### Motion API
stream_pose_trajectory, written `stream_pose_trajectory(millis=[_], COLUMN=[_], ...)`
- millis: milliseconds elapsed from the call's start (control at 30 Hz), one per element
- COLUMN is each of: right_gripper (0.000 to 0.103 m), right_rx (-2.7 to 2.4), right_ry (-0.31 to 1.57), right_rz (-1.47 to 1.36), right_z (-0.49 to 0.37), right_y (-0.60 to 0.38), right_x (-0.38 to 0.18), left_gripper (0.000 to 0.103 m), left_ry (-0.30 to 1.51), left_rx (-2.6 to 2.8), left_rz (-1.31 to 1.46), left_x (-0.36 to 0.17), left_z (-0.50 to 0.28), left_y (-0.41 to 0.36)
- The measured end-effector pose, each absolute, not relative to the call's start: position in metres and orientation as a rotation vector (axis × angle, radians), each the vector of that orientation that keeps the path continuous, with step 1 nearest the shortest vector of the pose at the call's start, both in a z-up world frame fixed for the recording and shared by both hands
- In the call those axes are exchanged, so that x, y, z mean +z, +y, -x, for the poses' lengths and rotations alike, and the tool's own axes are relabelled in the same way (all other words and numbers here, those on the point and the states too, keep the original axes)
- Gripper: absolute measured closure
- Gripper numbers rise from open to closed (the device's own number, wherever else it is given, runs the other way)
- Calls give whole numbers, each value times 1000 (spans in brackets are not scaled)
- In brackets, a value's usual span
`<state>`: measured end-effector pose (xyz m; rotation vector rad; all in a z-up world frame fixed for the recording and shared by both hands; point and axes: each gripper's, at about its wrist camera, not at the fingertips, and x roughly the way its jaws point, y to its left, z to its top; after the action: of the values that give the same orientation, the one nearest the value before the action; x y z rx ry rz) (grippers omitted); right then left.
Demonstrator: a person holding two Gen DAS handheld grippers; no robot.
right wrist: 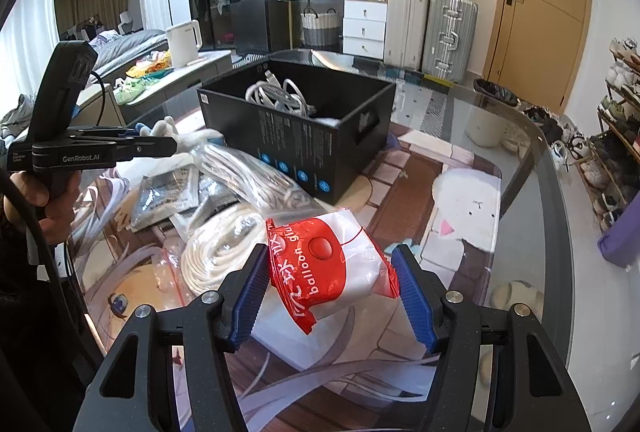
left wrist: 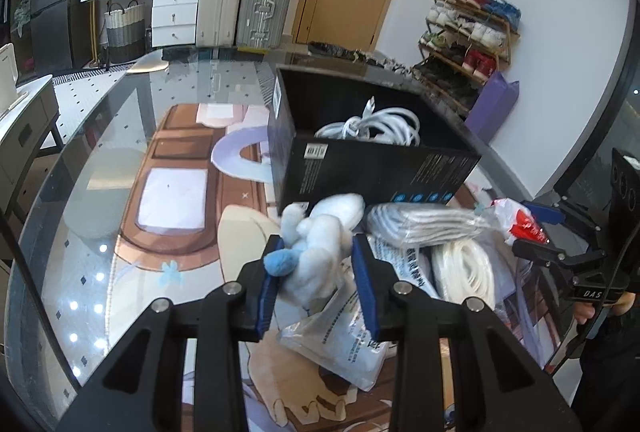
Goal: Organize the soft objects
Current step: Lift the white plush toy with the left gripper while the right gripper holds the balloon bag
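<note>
My left gripper (left wrist: 318,252) is shut on a pale blue and white plush toy (left wrist: 320,244) and holds it just in front of the black box (left wrist: 372,168). The box holds a coiled white cable (left wrist: 376,126). My right gripper (right wrist: 330,264) is shut on a red and white "balloon glue" packet (right wrist: 332,268), held above the table. The box also shows in the right wrist view (right wrist: 296,148), beyond the pile. The left gripper (right wrist: 160,146) with the plush (right wrist: 164,128) is seen at the left there.
On the glass table (left wrist: 120,120) lies a pile: a bagged grey cloth (left wrist: 424,224), a white rope coil (right wrist: 224,252), bagged cords (right wrist: 256,176) and flat plastic bags (left wrist: 344,344). Suitcases (right wrist: 448,32), drawers and a shoe rack (left wrist: 468,32) stand beyond the table.
</note>
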<state>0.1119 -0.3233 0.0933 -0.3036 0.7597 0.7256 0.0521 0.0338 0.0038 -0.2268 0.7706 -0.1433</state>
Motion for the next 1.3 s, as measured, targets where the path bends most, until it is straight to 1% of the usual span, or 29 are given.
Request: stream_pose_trajectory(millis=[367, 700, 800, 900, 1033, 1067, 1233, 1300], right_gripper=[40, 40, 40, 40, 40, 40, 40, 40], right_rx=[736, 736, 737, 743, 747, 748, 747, 748], right_ry=[745, 735, 724, 712, 705, 703, 702, 703], right_rz=[302, 294, 290, 283, 287, 288, 287, 288], right_z=[-110, -110, -109, -108, -106, -106, -106, -106], right_y=[-321, -322, -323, -322, -321, -321, -321, -321], right_x=[96, 97, 100, 103, 105, 105, 106, 106], left_gripper=[72, 74, 78, 81, 91, 92, 92, 89], left_ry=[788, 737, 718, 699, 700, 702, 718, 738], left_rx=[-140, -159, -165, -167, -170, -170, -134, -120], left_rz=[194, 200, 208, 204, 194, 189, 172, 172], left_x=[0, 16, 22, 28, 28, 27, 22, 18], left_z=[-54, -45, -43, -40, -40, -40, -44, -46], left_y=[30, 30, 32, 31, 31, 30, 30, 33])
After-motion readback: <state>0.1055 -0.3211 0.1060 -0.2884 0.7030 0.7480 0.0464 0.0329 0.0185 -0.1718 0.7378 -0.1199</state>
